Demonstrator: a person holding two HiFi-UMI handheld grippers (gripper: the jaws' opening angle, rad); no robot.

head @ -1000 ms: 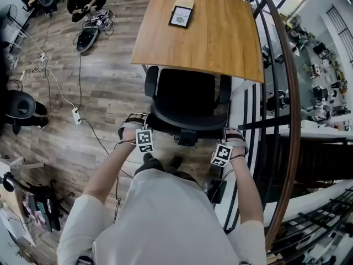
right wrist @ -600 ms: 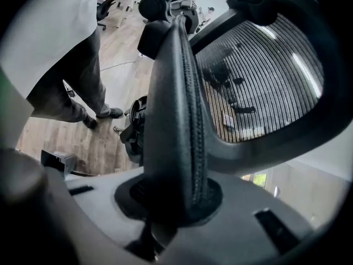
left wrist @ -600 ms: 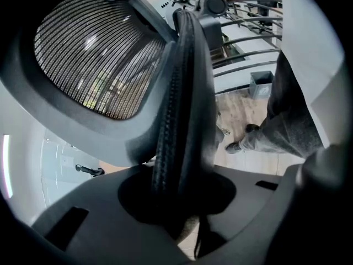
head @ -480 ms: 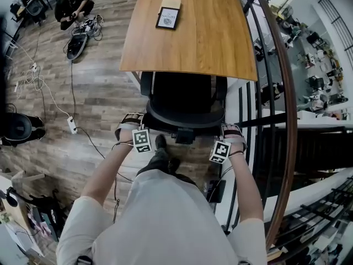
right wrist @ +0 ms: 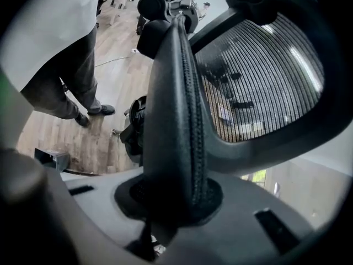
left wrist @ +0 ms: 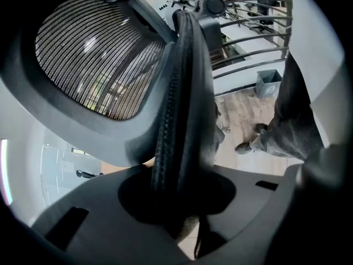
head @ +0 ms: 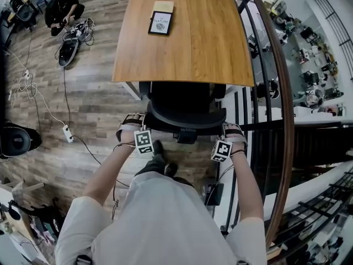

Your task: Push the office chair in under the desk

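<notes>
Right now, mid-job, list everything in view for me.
Desk: one, wood top, straight ahead.
Book: one, dark cover, far left part of the desk.
Chair: one, black, seat partly under the desk's near edge.
Railing: one, dark bars, brown handrail, right of the desk.
Cables: several, white and black, floor at left.
Power strip: one, white, floor at left.
Second chair: one, black, far left edge.
Bystander: one, dark clothes, far left floor.
Left gripper: shut on the chair back's left edge.
Right gripper: shut on its right edge.

Chair [head: 185, 101] partly under desk [head: 209, 37], book [head: 161, 23] on desk
</notes>
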